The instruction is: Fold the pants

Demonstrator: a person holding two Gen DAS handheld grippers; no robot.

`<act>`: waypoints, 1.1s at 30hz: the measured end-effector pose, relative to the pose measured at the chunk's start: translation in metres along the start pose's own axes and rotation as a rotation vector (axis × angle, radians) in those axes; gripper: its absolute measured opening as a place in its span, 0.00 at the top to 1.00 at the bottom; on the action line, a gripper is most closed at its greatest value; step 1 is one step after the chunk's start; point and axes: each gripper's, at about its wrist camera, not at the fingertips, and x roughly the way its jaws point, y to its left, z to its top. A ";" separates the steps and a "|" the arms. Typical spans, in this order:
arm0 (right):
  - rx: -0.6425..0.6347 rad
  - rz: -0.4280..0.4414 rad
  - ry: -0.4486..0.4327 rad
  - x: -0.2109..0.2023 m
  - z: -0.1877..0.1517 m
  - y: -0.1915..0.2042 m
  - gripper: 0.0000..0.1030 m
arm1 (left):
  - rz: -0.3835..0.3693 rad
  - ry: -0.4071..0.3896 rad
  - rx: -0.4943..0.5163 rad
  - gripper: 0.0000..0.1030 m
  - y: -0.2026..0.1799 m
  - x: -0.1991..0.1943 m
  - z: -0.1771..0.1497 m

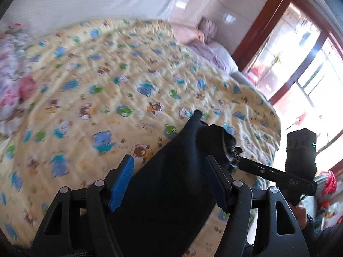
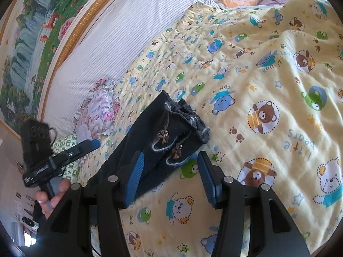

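The dark navy pants (image 1: 171, 177) lie folded in a narrow stack on the yellow bear-print quilt (image 1: 96, 75). In the left wrist view my left gripper (image 1: 171, 167) is open, its blue pads wide apart on either side of the stack. In the right wrist view the pants (image 2: 156, 137) show frayed hems and small brown ornaments on top. My right gripper (image 2: 171, 167) is open just above the near end of the stack. The left gripper also shows in the right wrist view (image 2: 85, 146), and the right gripper in the left wrist view (image 1: 242, 160).
A floral pillow (image 2: 96, 113) lies at the head of the bed by the striped headboard (image 2: 107, 38). A framed painting (image 2: 42, 27) hangs above. Pink pillows (image 1: 203, 40) lie at the bed's far side. A glass door with a wooden frame (image 1: 295, 64) is on the right.
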 end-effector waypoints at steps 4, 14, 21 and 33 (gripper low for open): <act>0.029 0.011 -0.008 0.004 0.004 -0.002 0.48 | -0.046 0.098 -0.004 0.34 0.006 0.033 0.013; 0.077 0.046 -0.031 0.018 0.012 -0.007 0.48 | -0.133 0.257 0.084 0.36 -0.015 0.090 0.025; 0.068 0.092 -0.035 0.027 0.012 -0.014 0.86 | -0.180 0.219 0.011 0.86 -0.007 0.087 0.028; -0.018 0.303 -0.068 0.000 0.011 0.037 0.86 | -0.260 0.022 -0.013 0.90 -0.006 0.001 0.016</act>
